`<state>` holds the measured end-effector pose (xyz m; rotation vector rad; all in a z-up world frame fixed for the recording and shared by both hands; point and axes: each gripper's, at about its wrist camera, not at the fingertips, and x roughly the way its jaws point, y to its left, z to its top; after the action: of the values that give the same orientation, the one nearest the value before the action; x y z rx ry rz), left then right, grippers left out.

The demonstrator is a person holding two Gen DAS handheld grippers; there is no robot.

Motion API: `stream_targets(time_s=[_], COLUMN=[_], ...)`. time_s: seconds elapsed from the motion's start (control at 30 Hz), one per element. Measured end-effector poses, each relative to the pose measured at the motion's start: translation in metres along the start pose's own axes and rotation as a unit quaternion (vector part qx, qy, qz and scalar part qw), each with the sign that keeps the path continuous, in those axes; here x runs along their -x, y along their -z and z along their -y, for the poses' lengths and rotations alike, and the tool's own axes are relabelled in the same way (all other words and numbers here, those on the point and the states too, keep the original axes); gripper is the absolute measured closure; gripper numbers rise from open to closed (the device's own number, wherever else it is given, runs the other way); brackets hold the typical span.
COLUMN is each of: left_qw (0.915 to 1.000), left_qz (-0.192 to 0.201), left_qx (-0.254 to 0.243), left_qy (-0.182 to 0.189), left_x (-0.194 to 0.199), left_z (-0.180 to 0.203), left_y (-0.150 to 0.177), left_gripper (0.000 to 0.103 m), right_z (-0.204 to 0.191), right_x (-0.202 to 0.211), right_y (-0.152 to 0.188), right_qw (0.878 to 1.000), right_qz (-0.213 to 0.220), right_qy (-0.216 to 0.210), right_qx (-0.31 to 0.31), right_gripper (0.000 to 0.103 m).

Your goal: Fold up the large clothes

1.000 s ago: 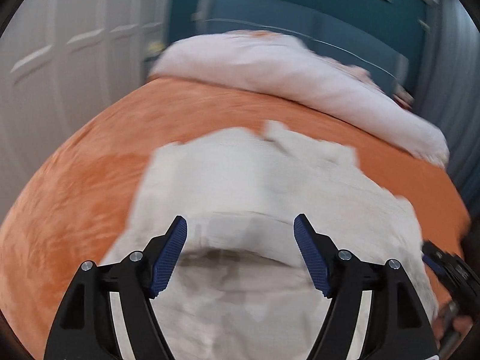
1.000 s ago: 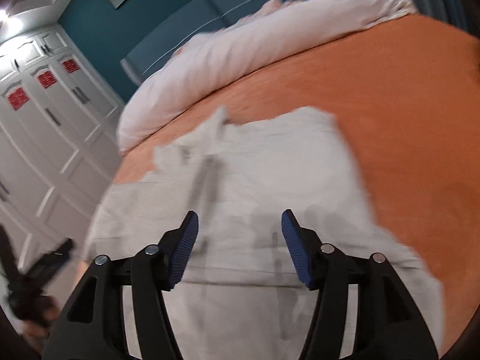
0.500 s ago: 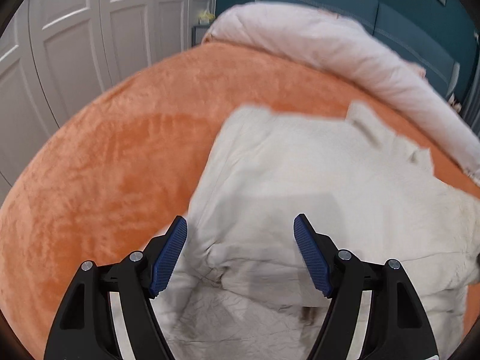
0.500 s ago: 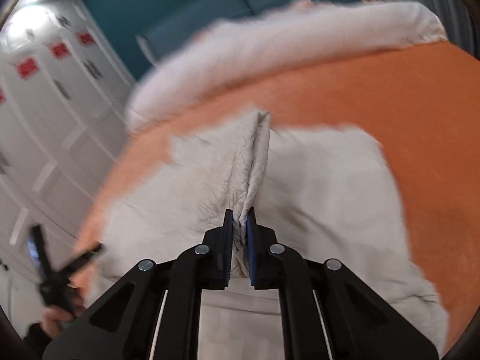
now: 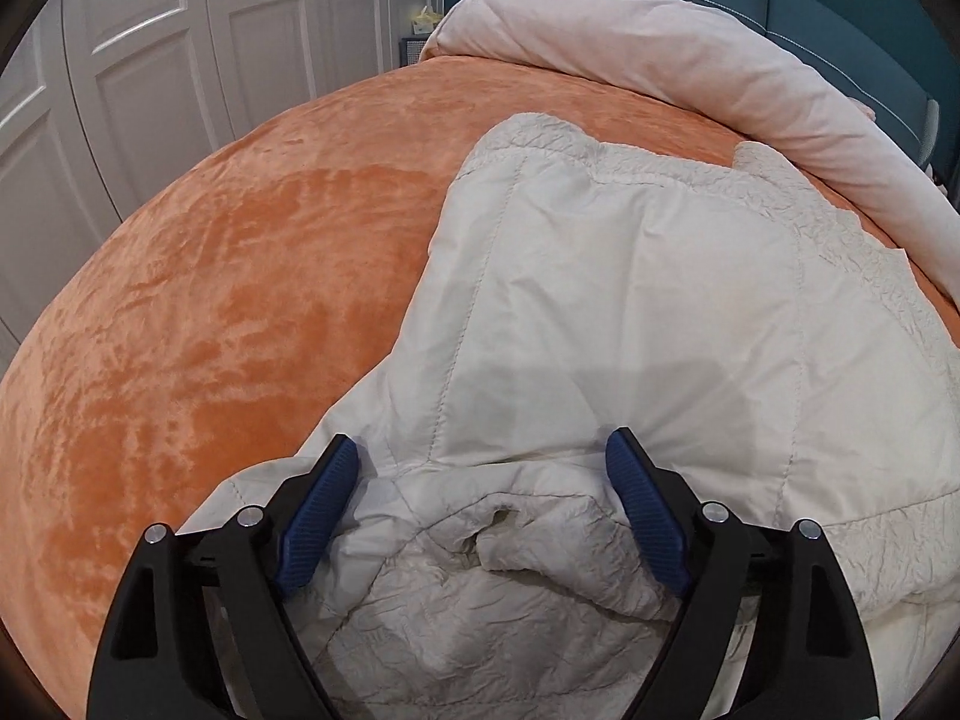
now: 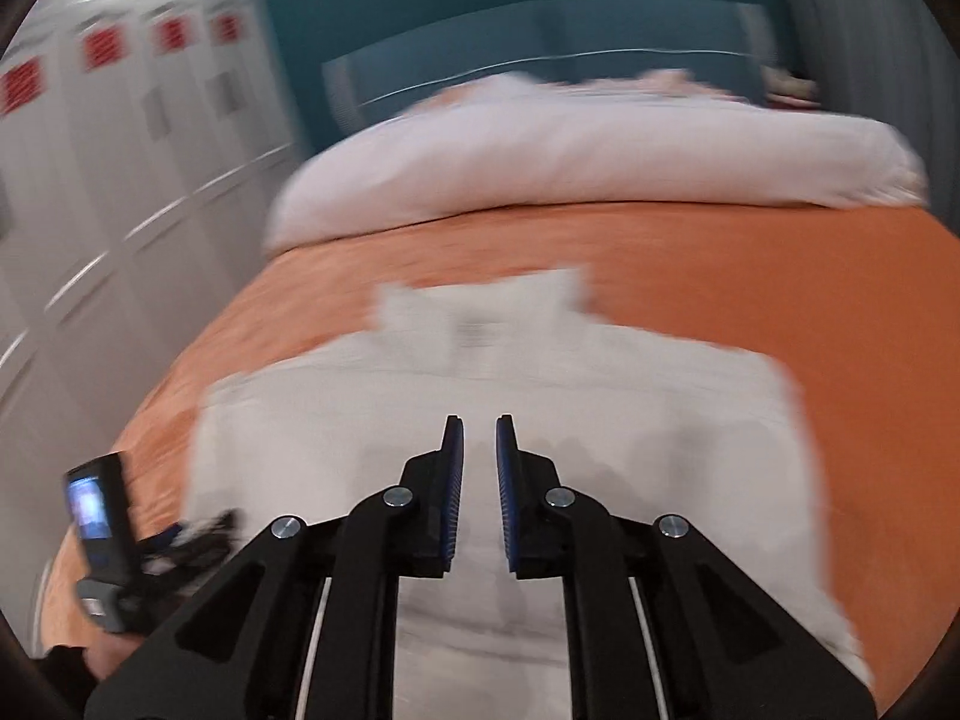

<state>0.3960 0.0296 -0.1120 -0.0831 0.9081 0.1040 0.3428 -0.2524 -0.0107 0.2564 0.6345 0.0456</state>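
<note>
A cream quilted garment (image 5: 630,300) lies spread on an orange bedspread (image 5: 210,300). Its near part is bunched and crumpled. My left gripper (image 5: 480,444) hangs low over that bunched part. Its jaws are opening wide, the fabric lies under and between them, and the pads do not press on it. In the right wrist view the same garment (image 6: 480,372) is blurred. My right gripper (image 6: 479,423) is above it, its jaws opening from a narrow gap with nothing between them. The left hand's tool (image 6: 102,534) shows at the lower left of that view.
A rolled pale pink duvet (image 5: 660,42) lies across the head of the bed, in front of a teal headboard (image 6: 540,30). White wardrobe doors (image 5: 150,60) stand along the bed's left side. Bare orange bedspread (image 6: 780,276) surrounds the garment.
The right gripper shut on a ridge of the fabric, then let it go and drew away. The left gripper sank toward the bunched near part and its jaws widened.
</note>
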Motion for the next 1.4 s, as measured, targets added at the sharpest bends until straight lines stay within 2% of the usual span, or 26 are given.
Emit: stream_targets(time_s=[0.07, 0.17, 0.27, 0.4, 0.57, 0.63, 0.67, 0.7, 0.73, 0.77, 0.87, 0.93, 1.0, 1.07, 1.13, 1.17, 1.23, 1.27, 1.3, 1.33, 1.4], left_qw=[1.0000, 1.0000, 1.0000, 1.0000, 0.9999, 0.9999, 0.9999, 0.9999, 0.9999, 0.9999, 0.9999, 0.9996, 0.9979, 0.9963, 0.9967, 0.9979, 0.9996, 0.9997, 0.9996, 0.9995, 0.9997], left_qz=[-0.001, 0.000, 0.003, 0.006, 0.007, 0.008, 0.008, 0.009, 0.011, 0.011, 0.002, -0.004, 0.028, 0.048, 0.034, 0.012, -0.014, -0.022, -0.025, -0.025, -0.023], left_qx=[0.002, 0.004, 0.001, 0.005, 0.005, 0.005, 0.005, 0.006, 0.006, 0.005, 0.010, 0.022, 0.048, 0.059, 0.056, 0.046, 0.021, 0.003, -0.008, -0.013, 0.002], left_qy=[0.002, 0.002, -0.003, 0.002, 0.004, 0.005, 0.005, 0.004, 0.004, 0.003, 0.007, 0.018, 0.033, 0.041, 0.047, 0.043, 0.015, -0.006, -0.010, -0.010, 0.000], left_x=[-0.001, -0.002, -0.004, -0.006, -0.006, -0.006, -0.005, -0.006, -0.005, -0.005, 0.000, 0.007, 0.025, 0.031, 0.017, -0.001, -0.031, -0.047, -0.058, -0.068, -0.077], left_z=[-0.001, -0.001, 0.000, -0.002, -0.003, -0.002, -0.002, -0.002, -0.002, -0.002, -0.003, -0.008, -0.016, -0.016, -0.009, -0.002, 0.009, 0.014, 0.016, 0.016, 0.008], left_y=[0.001, 0.003, 0.004, 0.005, 0.006, 0.006, 0.007, 0.007, 0.007, 0.007, 0.000, -0.014, -0.044, -0.080, -0.106, -0.118, -0.125, -0.124, -0.119, -0.113, -0.103], left_gripper=[0.018, 0.016, 0.014, 0.013, 0.012, 0.012, 0.012, 0.012, 0.012, 0.012, 0.015, 0.017, 0.017, 0.017, 0.016, 0.016, 0.016, 0.014, 0.011, 0.007, 0.005], right_z=[-0.021, -0.040, -0.025, 0.013, 0.095, 0.115, 0.122, 0.120, 0.116, 0.104, 0.040, -0.010, -0.045, -0.067, -0.073, -0.071, -0.057, -0.048, -0.034, -0.016, 0.021], right_x=[-0.032, -0.080, -0.103, -0.085, -0.049, -0.038, -0.029, -0.021, -0.016, -0.012, -0.027, -0.053, -0.081, -0.109, -0.140, -0.150, -0.164, -0.162, -0.156, -0.146, -0.133], right_y=[-0.002, 0.007, 0.024, 0.028, 0.040, 0.045, 0.045, 0.043, 0.038, 0.029, -0.006, -0.022, -0.028, -0.026, -0.021, -0.018, -0.010, -0.009, -0.008, -0.007, -0.003], right_qw=[0.999, 0.995, 0.993, 0.995, 0.989, 0.986, 0.985, 0.984, 0.985, 0.987, 0.997, 0.998, 0.995, 0.992, 0.990, 0.989, 0.988, 0.988, 0.990, 0.992, 0.993], right_qz=[-0.032, -0.086, -0.110, -0.093, -0.069, -0.065, -0.060, -0.052, -0.044, -0.033, -0.033, -0.057, -0.074, -0.092, -0.122, -0.132, -0.143, -0.138, -0.127, -0.113, -0.098], right_qy=[-0.032, -0.032, -0.032, -0.028, -0.014, 0.006, 0.033, 0.068, 0.083, 0.075, 0.006, -0.033, -0.061, -0.069, -0.067, -0.065, -0.062, -0.066, -0.060, -0.047, -0.033], right_qx=[0.009, 0.031, 0.015, -0.032, -0.127, -0.151, -0.156, -0.153, -0.147, -0.135, -0.071, -0.011, 0.024, 0.044, 0.037, 0.030, 0.007, -0.003, -0.012, -0.017, -0.051], right_gripper=[0.092, 0.092, 0.096, 0.103, 0.103, 0.103, 0.103, 0.103, 0.097, 0.097, 0.097, 0.097, 0.097, 0.097, 0.097, 0.099, 0.103, 0.103, 0.103, 0.103, 0.103])
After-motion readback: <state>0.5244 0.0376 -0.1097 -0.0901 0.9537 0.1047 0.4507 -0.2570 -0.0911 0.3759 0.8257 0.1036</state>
